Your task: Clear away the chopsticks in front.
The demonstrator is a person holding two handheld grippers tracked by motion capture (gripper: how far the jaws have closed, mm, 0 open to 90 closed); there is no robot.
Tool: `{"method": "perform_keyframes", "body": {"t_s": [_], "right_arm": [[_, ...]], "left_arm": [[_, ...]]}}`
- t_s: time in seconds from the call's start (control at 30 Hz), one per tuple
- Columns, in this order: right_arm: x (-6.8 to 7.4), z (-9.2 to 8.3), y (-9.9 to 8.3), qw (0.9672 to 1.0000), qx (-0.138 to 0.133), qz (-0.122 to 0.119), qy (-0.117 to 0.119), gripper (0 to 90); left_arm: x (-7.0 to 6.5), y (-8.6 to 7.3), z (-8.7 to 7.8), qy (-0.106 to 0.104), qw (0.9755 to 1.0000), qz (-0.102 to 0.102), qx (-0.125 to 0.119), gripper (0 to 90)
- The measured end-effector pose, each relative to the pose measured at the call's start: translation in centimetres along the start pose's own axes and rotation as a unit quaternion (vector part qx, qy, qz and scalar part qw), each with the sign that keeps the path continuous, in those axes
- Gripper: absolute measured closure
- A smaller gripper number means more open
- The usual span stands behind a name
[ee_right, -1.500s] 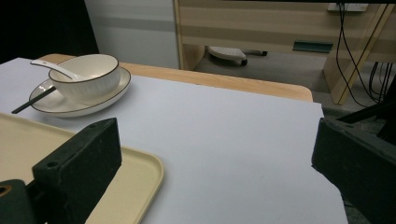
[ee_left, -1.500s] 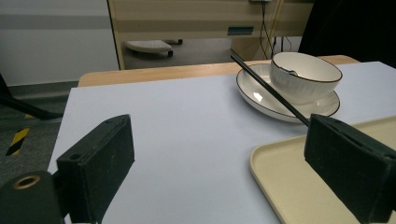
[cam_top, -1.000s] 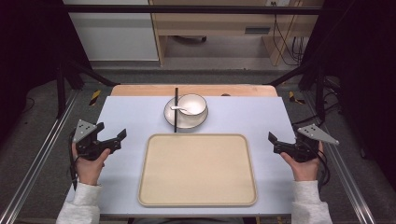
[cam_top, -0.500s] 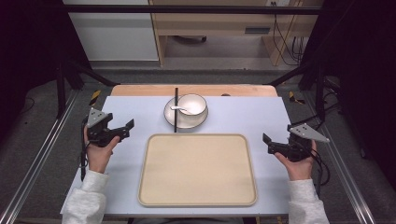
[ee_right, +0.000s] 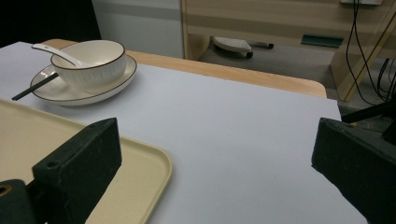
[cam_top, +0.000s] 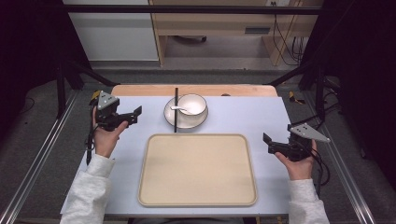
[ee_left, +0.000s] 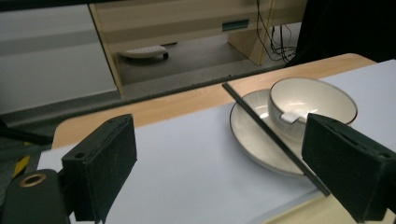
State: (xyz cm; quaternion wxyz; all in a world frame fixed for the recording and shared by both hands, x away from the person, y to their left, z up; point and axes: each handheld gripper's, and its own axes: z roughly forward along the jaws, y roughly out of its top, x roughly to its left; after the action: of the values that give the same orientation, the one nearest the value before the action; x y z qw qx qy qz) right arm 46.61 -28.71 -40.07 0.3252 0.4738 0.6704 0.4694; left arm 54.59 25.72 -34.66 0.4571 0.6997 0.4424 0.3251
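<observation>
Item: bowl [cam_top: 192,104] with spoon [cam_top: 180,108], on plate [cam_top: 186,119] beyond tray [cam_top: 197,169]; chopsticks [cam_top: 175,109] across plate's left rim. My left tongs [cam_top: 132,115] gaped left of plate; right tongs [cam_top: 270,144] gaped right of tray. Nothing gripped; tray bare, all moving left.

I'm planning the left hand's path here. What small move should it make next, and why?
Probably ease the left gripper a little further right toward the chopsticks. Its jaws are open and empty, aimed at the plate, with bare table between them and the chopsticks lying across the plate's left rim.
</observation>
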Motion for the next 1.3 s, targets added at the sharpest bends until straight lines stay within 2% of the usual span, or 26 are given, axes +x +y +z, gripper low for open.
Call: {"method": "perform_keyframes", "body": {"t_s": [0.17, 0.23, 0.3, 0.33, 0.37, 0.4, 0.6, 0.63, 0.67, 0.9, 1.17, 1.3], "right_arm": [[0.0, 0.0, 0.0, 1.0000, -0.002, 0.000, 0.002, 1.9], [0.0, 0.0, 0.0, 1.0000, -0.002, 0.001, 0.002, 1.9], [0.0, 0.0, 0.0, 1.0000, -0.002, 0.001, 0.003, 1.9], [0.0, 0.0, 0.0, 1.0000, -0.002, 0.001, 0.004, 1.9], [0.0, 0.0, 0.0, 1.0000, -0.002, 0.001, 0.004, 1.9], [0.0, 0.0, 0.0, 1.0000, -0.001, 0.001, 0.004, 1.9], [0.0, 0.0, 0.0, 1.0000, -0.003, 0.002, 0.004, 1.9], [0.0, 0.0, 0.0, 1.0000, -0.003, 0.002, 0.004, 1.9], [0.0, 0.0, 0.0, 1.0000, -0.002, 0.003, 0.004, 1.9], [0.1, 0.2, 0.0, 1.0000, 0.000, 0.001, 0.005, 1.9], [0.3, 0.4, -0.1, 1.0000, 0.005, 0.001, 0.007, 1.9], [0.3, 0.4, -0.1, 0.9999, 0.007, 0.000, 0.009, 1.9]], "left_arm": [[-1.0, 2.5, 1.3, -0.003, 1.0000, 0.008, -0.005, 10.4], [-1.5, 2.8, 2.1, -0.005, 1.0000, 0.002, -0.008, 11.1], [-1.6, 2.8, 2.5, -0.008, 1.0000, 0.005, -0.003, 11.8], [-2.0, 2.7, 3.4, -0.007, 0.9999, 0.007, 0.004, 11.9], [-2.0, 2.7, 3.4, -0.007, 0.9999, 0.007, 0.004, 12.1], [-2.3, 2.2, 4.5, -0.006, 0.9998, 0.010, 0.017, 12.2], [-2.4, 0.5, 7.3, -0.003, 0.9990, -0.003, 0.044, 13.6], [-2.4, 0.5, 7.3, -0.003, 0.9990, -0.003, 0.044, 13.6], [-2.5, -0.1, 8.1, -0.005, 0.9986, -0.007, 0.053, 13.4], [-2.7, -1.4, 10.0, 0.000, 0.9975, -0.003, 0.071, 19.6], [-3.9, -2.4, 11.8, -0.009, 0.9971, -0.001, 0.075, 29.2], [-4.4, -3.1, 12.7, -0.015, 0.9960, 0.000, 0.088, 33.2]]}}
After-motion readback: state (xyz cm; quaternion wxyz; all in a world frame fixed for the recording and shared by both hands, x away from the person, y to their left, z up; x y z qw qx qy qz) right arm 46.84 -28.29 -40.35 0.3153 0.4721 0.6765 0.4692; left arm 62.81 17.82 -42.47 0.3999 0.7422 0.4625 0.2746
